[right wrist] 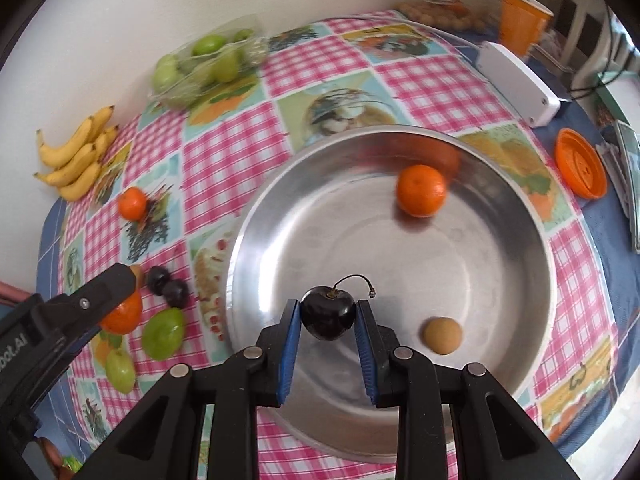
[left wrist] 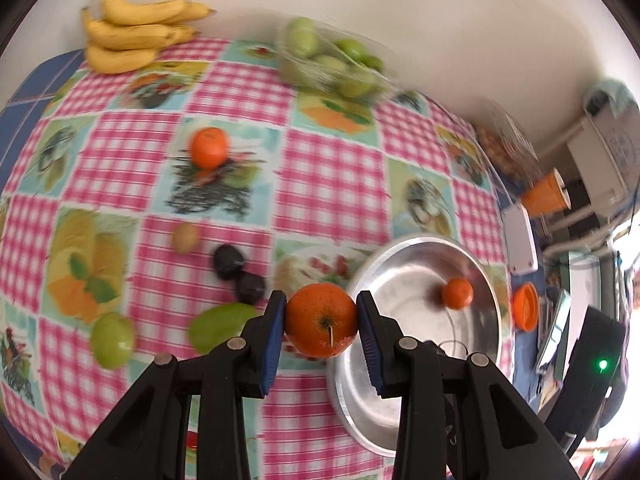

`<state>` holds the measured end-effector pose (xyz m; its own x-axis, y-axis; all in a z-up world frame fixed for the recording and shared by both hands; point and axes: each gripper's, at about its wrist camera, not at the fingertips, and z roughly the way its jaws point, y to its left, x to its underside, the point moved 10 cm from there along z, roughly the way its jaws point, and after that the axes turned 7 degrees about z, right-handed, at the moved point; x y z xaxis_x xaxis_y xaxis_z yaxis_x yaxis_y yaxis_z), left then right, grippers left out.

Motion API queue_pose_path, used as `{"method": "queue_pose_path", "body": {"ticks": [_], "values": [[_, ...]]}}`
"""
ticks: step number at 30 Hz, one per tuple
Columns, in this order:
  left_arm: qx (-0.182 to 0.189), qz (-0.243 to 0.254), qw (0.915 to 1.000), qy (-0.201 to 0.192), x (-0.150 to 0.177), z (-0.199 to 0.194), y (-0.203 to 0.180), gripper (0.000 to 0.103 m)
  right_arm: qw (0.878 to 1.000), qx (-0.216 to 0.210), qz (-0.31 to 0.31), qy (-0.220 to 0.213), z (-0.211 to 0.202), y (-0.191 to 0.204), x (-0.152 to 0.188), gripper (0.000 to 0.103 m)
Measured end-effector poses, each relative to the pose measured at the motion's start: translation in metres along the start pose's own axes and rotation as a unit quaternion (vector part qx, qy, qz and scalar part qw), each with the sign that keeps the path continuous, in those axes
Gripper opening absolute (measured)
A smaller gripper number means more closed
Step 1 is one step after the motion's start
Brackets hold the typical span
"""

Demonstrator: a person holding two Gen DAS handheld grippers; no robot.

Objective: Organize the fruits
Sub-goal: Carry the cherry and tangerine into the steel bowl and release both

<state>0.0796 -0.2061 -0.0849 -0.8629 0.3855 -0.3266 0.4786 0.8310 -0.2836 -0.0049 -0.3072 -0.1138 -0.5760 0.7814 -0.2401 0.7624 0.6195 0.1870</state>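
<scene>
In the left wrist view, the left gripper [left wrist: 322,326] was clamped on an orange [left wrist: 322,325], stem end facing the camera, held above the worktop [left wrist: 332,176] just at the bowl's nine o'clock edge. The bowl [left wrist: 360,412] already held a mandarin [left wrist: 457,293] toward its three o'clock side. Loose fruit lay at about ten o'clock from the gripper: two dark plums [left wrist: 239,273], a small brown fruit [left wrist: 185,237], two green fruits [left wrist: 168,334] and another mandarin [left wrist: 209,147]. Bananas [left wrist: 132,38] and a bag of green fruit [left wrist: 334,60] sat at the far edge.

In the right wrist view, the right gripper [right wrist: 327,319] was pinched on a dark cherry [right wrist: 327,318], its stem curling toward one o'clock, hovering over the bowl's [right wrist: 532,248] six o'clock portion. Inside lay the mandarin [right wrist: 421,190] at one o'clock and a small brown fruit [right wrist: 443,335] at four o'clock. The left gripper [right wrist: 110,300] showed at nine o'clock with its orange [right wrist: 124,316] partly hidden, outside the rim.

The step in hand looked like dropping both fruits into the bowl. To do it well, the cherry should probably be lowered close to the bare metal before the fingers part, so it does not bounce or roll into the others. The orange likely needs carrying clear over the rim toward the empty ten o'clock area, keeping the two grippers apart, and releasing low because round fruit will roll on the sloped steel.
</scene>
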Motion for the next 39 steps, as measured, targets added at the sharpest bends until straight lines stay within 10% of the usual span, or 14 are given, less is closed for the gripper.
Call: {"method": "queue_pose_path", "body": {"ticks": [14,39], "values": [[0.025,0.075,0.996,0.041,0.026,0.035,-0.05,0.037,0.996,0.033,0.08,-0.001,0.005,-0.067,-0.011,0.03],[0.022,0.08,0.9938,0.074,0.041,0.055,-0.052,0.037,0.996,0.043,0.083,0.006,0.011,-0.064,-0.004,0.03]]}}
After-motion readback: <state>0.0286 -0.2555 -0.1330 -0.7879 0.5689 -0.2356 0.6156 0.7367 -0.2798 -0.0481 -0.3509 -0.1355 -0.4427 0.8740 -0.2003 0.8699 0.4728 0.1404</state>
